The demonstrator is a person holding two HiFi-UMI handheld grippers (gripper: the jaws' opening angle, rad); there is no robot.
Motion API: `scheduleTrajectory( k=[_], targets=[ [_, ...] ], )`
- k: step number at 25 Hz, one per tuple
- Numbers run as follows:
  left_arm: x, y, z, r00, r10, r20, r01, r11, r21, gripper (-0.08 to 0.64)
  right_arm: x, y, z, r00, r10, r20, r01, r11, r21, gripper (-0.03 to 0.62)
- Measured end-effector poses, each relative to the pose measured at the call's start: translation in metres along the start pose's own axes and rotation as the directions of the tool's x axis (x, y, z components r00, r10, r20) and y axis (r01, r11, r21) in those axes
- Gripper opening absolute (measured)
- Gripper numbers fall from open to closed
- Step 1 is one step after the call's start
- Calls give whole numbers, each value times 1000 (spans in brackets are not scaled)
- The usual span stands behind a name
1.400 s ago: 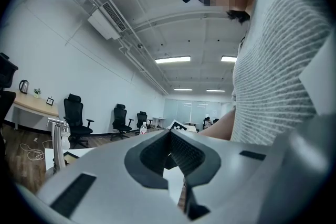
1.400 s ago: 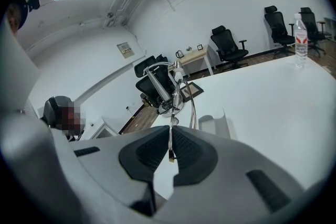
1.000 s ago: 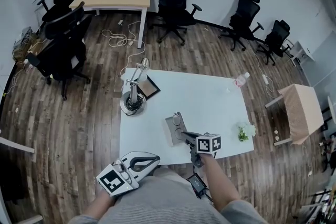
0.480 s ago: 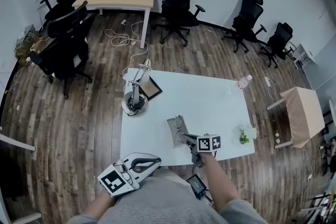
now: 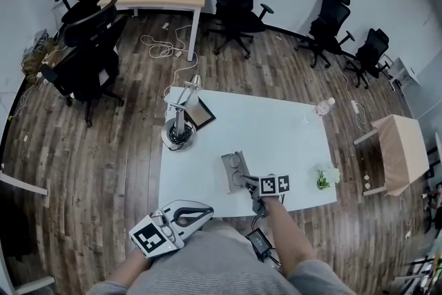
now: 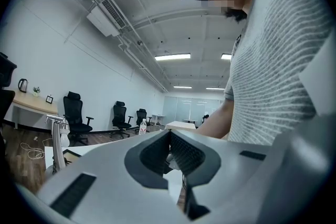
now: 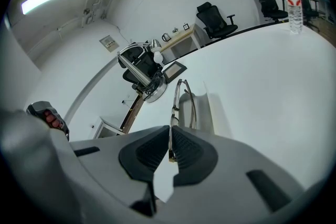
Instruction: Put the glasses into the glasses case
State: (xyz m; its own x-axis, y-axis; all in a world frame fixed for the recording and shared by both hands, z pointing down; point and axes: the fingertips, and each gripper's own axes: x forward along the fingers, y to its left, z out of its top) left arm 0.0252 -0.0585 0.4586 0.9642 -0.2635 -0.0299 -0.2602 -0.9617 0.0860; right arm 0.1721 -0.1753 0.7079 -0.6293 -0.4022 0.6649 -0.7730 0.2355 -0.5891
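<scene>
- Glasses (image 7: pixel 185 98) are pinched by one thin arm between the closed jaws of our right gripper (image 7: pixel 169 132), with the frame standing on edge and pointing away from us
- Their front end hangs over the grey glasses case (image 7: pixel 206 108), which lies near the front edge of the white table (image 5: pixel 276 124); the case looks open, but we cannot tell whether the frame already touches its inside
- Our left gripper (image 6: pixel 169 135) is held by our body, off the table, with its jaws together and nothing between them
- We judge the step in hand to be the placing itself: the glasses are lined up with the case but not yet let go, so the task is well along yet unfinished
- The next move calls for lowering the frame along the length of the case until it lies in the hollow, then parting the right jaws and drawing back without snagging the arm
- Care is needed because we grip a slim wire arm that could twist or slip, and the light case might slide; the idle left gripper could steady it
</scene>
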Motion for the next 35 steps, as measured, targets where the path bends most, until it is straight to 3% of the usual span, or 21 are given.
scheduleTrajectory(
  k=[35],
  targets=[
    [-5,-1,-3,1000,19,-25,-19,1000,0,11,26,-14,-18,993,-3,-114,5,1000,20,26]
  ],
)
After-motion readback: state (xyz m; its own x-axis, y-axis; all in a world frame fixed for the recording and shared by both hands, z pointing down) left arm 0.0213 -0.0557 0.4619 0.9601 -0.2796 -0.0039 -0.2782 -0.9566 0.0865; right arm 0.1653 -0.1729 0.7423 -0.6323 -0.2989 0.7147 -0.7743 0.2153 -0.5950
